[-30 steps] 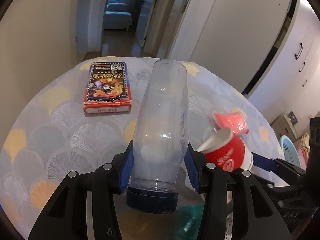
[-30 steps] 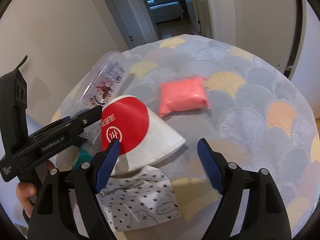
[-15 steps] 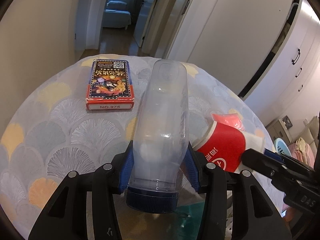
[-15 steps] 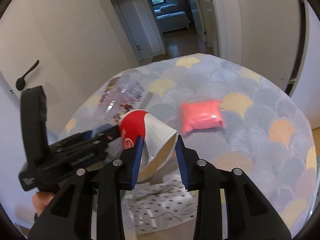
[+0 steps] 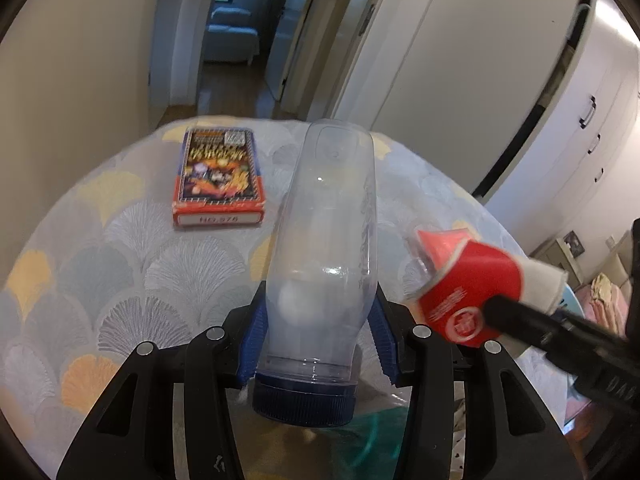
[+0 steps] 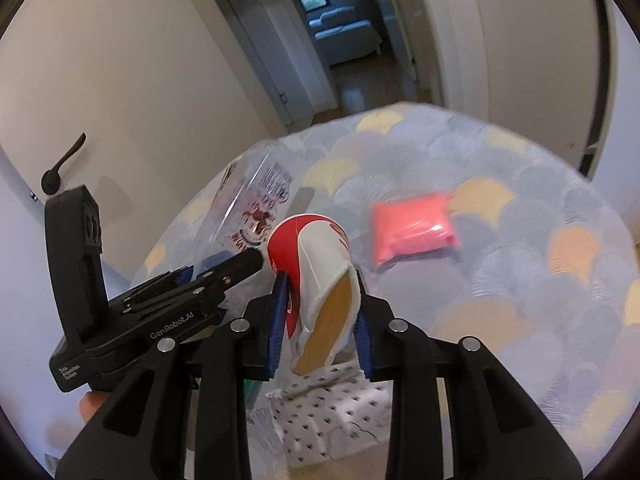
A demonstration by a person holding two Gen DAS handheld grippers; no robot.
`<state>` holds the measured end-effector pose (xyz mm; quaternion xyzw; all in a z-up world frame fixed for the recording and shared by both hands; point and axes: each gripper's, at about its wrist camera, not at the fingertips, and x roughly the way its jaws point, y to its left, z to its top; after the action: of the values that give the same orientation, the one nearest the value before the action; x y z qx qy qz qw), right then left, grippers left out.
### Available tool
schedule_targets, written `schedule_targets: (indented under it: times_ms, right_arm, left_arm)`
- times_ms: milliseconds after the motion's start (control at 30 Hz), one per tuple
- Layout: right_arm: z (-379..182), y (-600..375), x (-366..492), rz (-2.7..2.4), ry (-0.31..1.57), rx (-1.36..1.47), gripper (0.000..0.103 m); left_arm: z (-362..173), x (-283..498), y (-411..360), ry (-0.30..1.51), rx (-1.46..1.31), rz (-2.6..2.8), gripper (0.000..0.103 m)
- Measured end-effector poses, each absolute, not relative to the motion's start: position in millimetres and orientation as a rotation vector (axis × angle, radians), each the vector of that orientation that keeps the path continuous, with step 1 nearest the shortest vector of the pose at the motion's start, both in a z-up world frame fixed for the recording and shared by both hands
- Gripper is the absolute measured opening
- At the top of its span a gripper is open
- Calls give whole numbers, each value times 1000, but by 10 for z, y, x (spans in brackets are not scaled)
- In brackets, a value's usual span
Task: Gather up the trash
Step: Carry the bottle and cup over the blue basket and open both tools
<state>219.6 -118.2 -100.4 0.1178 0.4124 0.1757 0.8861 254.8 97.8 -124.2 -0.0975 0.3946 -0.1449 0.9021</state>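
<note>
Clear bottle [image 5: 324,264] clamped in left tongs [image 5: 318,344]; right tongs [image 6: 320,320] squeeze paper cup [image 6: 316,276], raised above table [image 6: 500,280].

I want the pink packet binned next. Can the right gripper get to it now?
Probably not yet: the right gripper is shut on the paper cup. The pink packet lies uncovered on the table ahead.

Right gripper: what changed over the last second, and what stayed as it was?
The right gripper went from open around the paper cup to shut on it, flattening it, then lifted it off the table. The left gripper stayed shut on the clear bottle. The pink packet and the card box lie where they were.
</note>
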Motion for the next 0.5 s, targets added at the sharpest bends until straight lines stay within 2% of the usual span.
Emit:
schedule_targets:
  times_ms: [267, 500]
  right_arm:
    - [-541, -1698, 1799, 296, 701, 271, 27]
    - [-195, -2172, 1335, 203, 572, 281, 27]
  left_arm:
    - [-962, 2198, 864, 751, -185, -307, 45]
    - [-380, 1761, 508, 654, -128, -356, 45]
